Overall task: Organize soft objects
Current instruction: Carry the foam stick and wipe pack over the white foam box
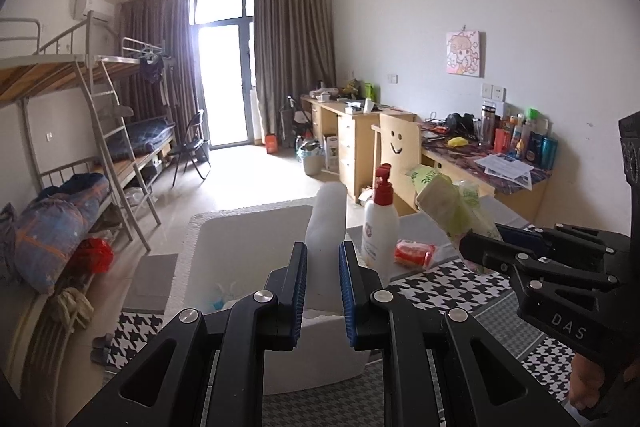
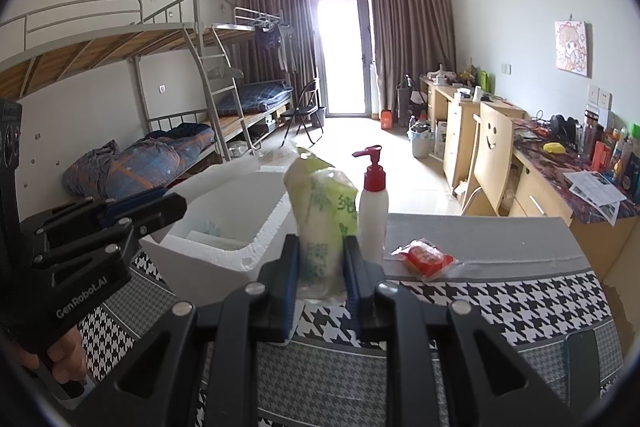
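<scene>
My left gripper (image 1: 322, 259) is shut on a white foam piece (image 1: 326, 223) that stands upright above the white foam box (image 1: 240, 239). My right gripper (image 2: 320, 263) is shut on a green and white soft pack in a plastic bag (image 2: 320, 211), held above the houndstooth table cover. The same pack shows in the left wrist view (image 1: 444, 203), with the right gripper (image 1: 480, 247) behind it. The foam box also shows in the right wrist view (image 2: 224, 247), with the left gripper (image 2: 160, 211) over its near rim.
A white pump bottle with a red cap (image 2: 373, 203) stands on the table beside the box. A red packet (image 2: 424, 257) lies to its right. A chair with a smiley face (image 2: 490, 155), desks and bunk beds (image 2: 160, 131) stand beyond the table (image 2: 500, 291).
</scene>
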